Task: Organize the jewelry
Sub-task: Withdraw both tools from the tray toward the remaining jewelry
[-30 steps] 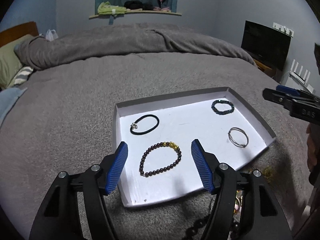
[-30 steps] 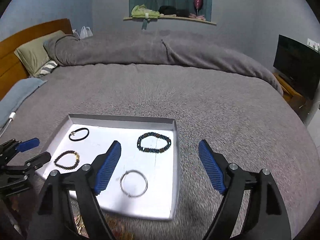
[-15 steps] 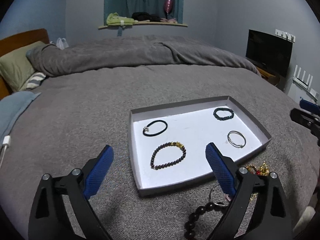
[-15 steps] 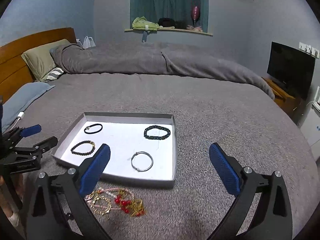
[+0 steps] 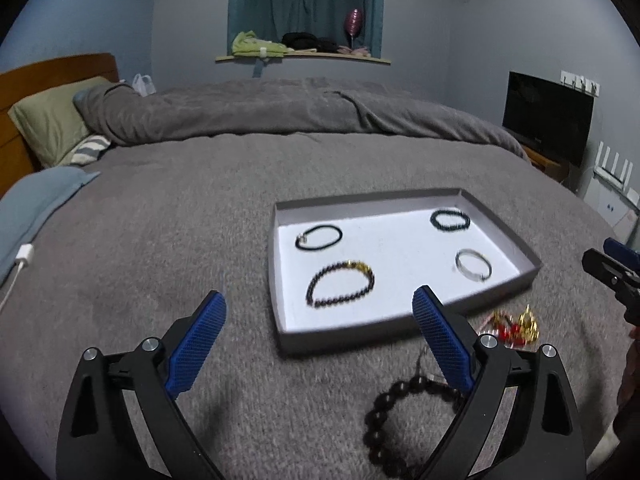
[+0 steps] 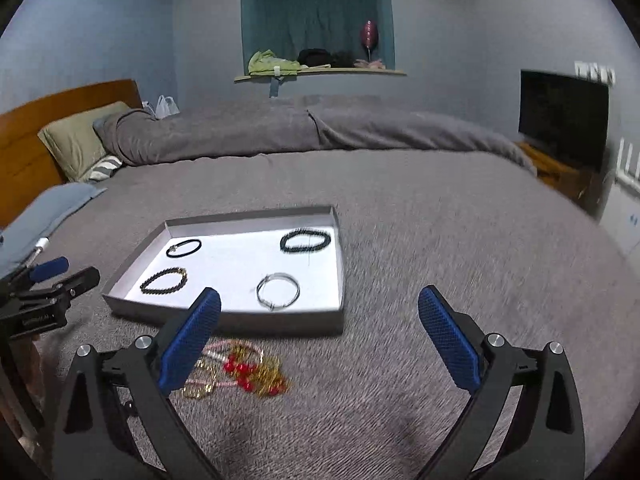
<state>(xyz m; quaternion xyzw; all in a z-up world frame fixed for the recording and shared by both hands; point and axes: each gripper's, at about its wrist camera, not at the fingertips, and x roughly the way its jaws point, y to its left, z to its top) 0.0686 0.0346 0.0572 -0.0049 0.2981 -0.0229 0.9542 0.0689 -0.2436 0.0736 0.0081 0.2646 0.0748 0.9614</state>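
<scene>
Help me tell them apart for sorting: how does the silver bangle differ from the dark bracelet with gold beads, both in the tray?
The silver bangle is a thin, pale metal ring; the dark bracelet with gold beads is a string of small round beads. The bangle lies near the tray's front middle, the beaded one at its front left. Both lie flat and untouched.

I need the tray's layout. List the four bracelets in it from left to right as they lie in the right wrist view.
Beaded bracelet with gold beads → black cord bracelet → silver bangle → dark green beaded bracelet.
</scene>
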